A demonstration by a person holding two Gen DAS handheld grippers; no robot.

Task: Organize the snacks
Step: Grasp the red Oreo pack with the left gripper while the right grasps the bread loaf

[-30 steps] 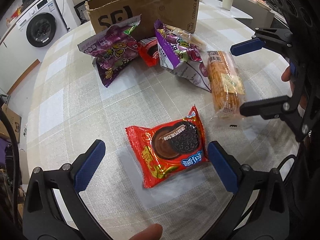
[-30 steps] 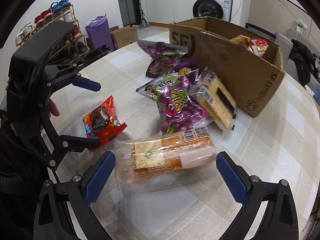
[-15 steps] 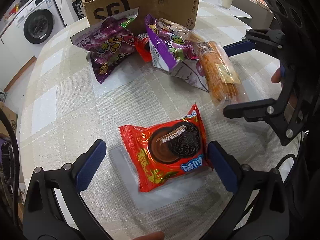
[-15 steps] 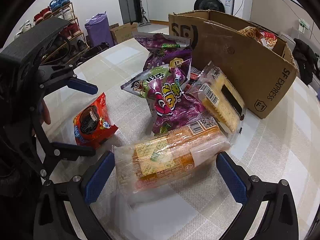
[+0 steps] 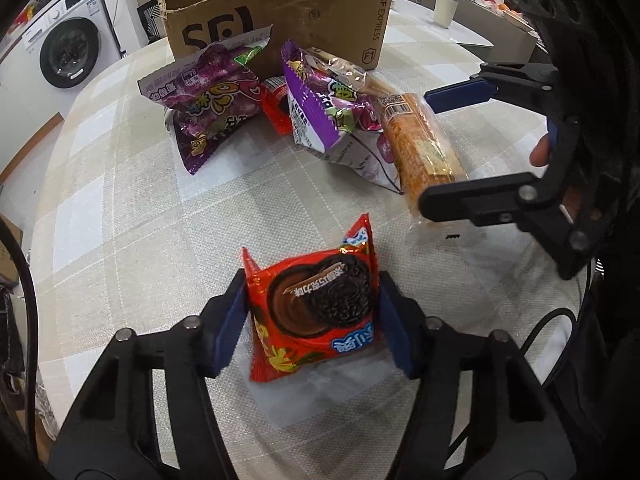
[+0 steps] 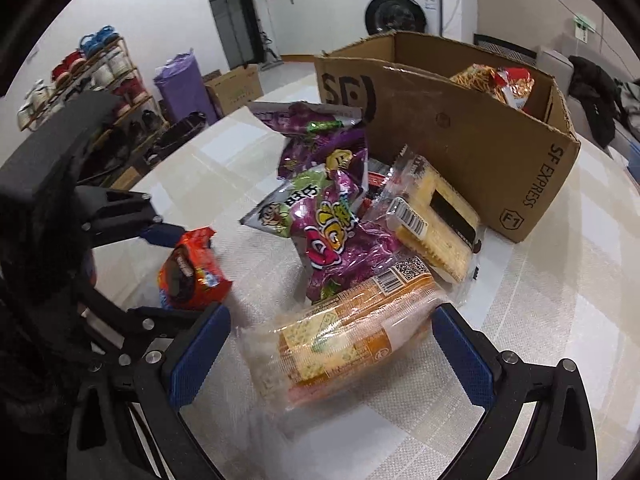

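In front of one cardboard box (image 5: 280, 28) on a checked tablecloth (image 5: 120, 200), two purple bags (image 5: 212, 100), the left gripper (image 5: 312, 320) pinching a red cookie packet (image 5: 316, 312), right gripper (image 6: 328, 348) spread around one orange cracker pack (image 6: 344, 336), washing machine (image 6: 400, 4) behind.

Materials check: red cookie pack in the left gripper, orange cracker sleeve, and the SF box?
Red cookie pack: glossy printed plastic or foil film, judging by glare and crimped ends. It buckles between the left gripper pads.
Orange cracker sleeve: thin clear plastic wrap with printed labels; contents show through, with the right gripper open around it.
SF box: matte brown corrugated cardboard, with torn, creased edges.
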